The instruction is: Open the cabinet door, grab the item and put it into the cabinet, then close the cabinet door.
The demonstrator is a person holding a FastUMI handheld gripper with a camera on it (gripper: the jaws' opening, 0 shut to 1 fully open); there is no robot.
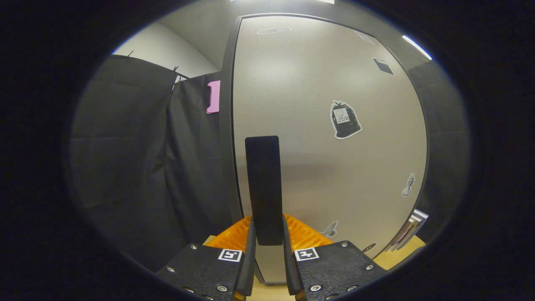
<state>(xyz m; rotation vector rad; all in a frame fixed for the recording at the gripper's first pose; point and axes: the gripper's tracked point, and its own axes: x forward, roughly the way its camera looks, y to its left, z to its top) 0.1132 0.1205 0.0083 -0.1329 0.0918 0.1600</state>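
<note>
A tall grey cabinet door stands straight ahead and very close, with several stickers on its face. A flat black vertical handle is mounted near the door's left edge, next to a dark frame strip. My gripper is at the handle's lower end. Its two fingers sit on either side of the handle and press against it. I cannot tell whether the door is fully closed against its frame. The inside of the cabinet is hidden.
Black cloth wall hangs to the left of the cabinet and more dark cloth to its right. A light wooden surface lies below the door. A striped flat object leans by the door's lower right corner.
</note>
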